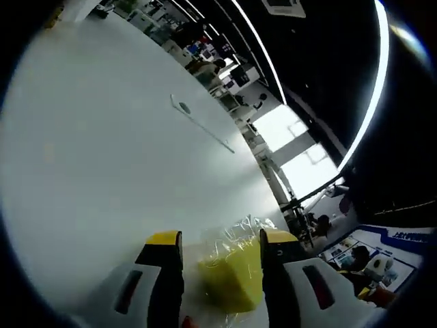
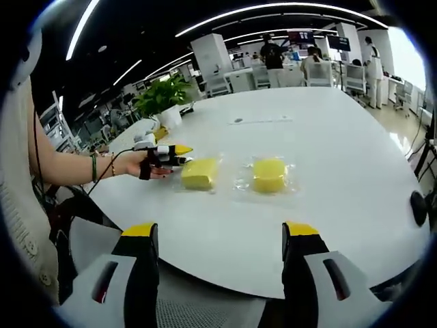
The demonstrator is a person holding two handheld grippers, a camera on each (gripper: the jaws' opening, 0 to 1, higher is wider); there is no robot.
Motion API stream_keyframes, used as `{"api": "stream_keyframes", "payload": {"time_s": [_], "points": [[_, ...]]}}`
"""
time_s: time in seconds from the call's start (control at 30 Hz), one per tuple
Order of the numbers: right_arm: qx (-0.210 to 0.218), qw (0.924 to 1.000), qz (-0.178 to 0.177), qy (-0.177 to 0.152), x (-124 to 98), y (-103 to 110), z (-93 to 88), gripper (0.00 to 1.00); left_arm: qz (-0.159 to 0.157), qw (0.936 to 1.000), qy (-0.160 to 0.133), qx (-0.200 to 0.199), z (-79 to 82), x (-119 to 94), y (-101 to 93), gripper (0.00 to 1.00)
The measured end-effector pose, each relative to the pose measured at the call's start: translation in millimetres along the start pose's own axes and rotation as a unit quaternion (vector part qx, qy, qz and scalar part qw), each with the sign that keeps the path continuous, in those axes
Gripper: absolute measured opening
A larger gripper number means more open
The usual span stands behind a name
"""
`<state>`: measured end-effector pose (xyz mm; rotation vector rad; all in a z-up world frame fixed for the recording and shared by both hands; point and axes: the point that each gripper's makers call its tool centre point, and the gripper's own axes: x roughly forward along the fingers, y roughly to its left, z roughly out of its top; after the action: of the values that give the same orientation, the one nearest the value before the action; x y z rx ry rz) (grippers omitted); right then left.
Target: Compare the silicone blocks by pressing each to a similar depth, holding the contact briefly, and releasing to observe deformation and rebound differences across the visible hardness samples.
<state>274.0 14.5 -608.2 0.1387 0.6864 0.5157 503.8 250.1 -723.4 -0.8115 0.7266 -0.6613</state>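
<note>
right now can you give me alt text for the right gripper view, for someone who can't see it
Two yellow blocks in clear plastic wrap, one on the left and one on the right, lie apart on a round white table. The left gripper, held in a person's hand, reaches the left one. The right gripper is open in the foreground, short of the table; a potted plant stands beyond.

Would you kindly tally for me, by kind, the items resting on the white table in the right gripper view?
Yellow silicone blocks in clear plastic wrap: 2, the left block and the right block
Potted green plants: 1, the plant near the table's far left edge
Total: 3 items on the white round table
</note>
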Motion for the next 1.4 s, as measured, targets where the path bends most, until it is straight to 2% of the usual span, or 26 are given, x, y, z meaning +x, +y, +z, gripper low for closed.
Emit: {"api": "stream_keyframes", "payload": {"time_s": [0.27, 0.43, 0.5, 0.57, 0.7, 0.8, 0.87, 0.97, 1.07, 1.13, 1.17, 1.27, 1.33, 1.4], "points": [[-0.002, 1.0000, -0.002, 0.009, 4, -1, 0.8, 0.68, -0.032, 0.9993, 0.007, -0.020, -7.0, 7, 3.2, 0.07], [0.001, 0.9999, -0.003, 0.014, 7, -2, -0.3, 0.67, -0.044, 0.9986, 0.000, -0.030, -5.9, 8, 0.8, 0.02], [0.000, 0.9999, -0.003, 0.014, 7, -2, -0.4, 0.67, -0.065, 0.9977, 0.004, -0.020, -6.0, 8, -4.7, 0.00], [0.001, 0.9999, -0.001, 0.013, 8, -1, -0.3, 0.67, -0.056, 0.9983, 0.016, -0.006, -9.2, 8, -5.7, 0.00], [-0.001, 0.9999, 0.001, 0.016, 9, -1, -1.0, 0.67, -0.054, 0.9983, 0.020, 0.004, -7.6, 7, -11.6, 0.00], [0.000, 0.9999, 0.003, 0.012, 9, -1, 0.1, 0.67, -0.048, 0.9982, 0.025, 0.027, -4.0, 5, -18.8, 0.00], [0.000, 0.9999, 0.004, 0.010, 9, 0, 0.4, 0.66, -0.055, 0.9976, 0.023, 0.033, 0.1, 4, -27.9, 0.00], [0.001, 1.0000, 0.007, 0.007, 10, 0, 1.1, 0.66, -0.063, 0.9953, 0.015, 0.072, 11.3, 1, -44.0, 0.00], [-0.002, 0.9999, 0.013, 0.001, 12, 2, 3.2, 0.66, -0.062, 0.9918, 0.021, 0.110, 16.6, -1, -63.1, 0.00], [-0.003, 0.9998, 0.018, -0.005, 12, 4, 5.5, 0.66, -0.056, 0.9866, 0.027, 0.151, 17.6, -3, -73.8, 0.00], [-0.006, 0.9997, 0.020, -0.007, 12, 5, 6.3, 0.66, -0.055, 0.9854, 0.033, 0.158, 16.5, -4, -78.5, 0.00], [-0.009, 0.9995, 0.026, -0.016, 11, 7, 9.7, 0.67, -0.045, 0.9745, 0.046, 0.215, 12.3, -6, -93.9, 0.00], [-0.012, 0.9993, 0.029, -0.022, 9, 8, 12.5, 0.67, -0.044, 0.9701, 0.053, 0.233, 7.0, -8, -106.3, 0.00], [-0.018, 0.9990, 0.031, -0.027, 6, 8, 15.5, 0.67, -0.039, 0.9688, 0.062, 0.237, 1.5, -10, -114.7, 0.00]]}}
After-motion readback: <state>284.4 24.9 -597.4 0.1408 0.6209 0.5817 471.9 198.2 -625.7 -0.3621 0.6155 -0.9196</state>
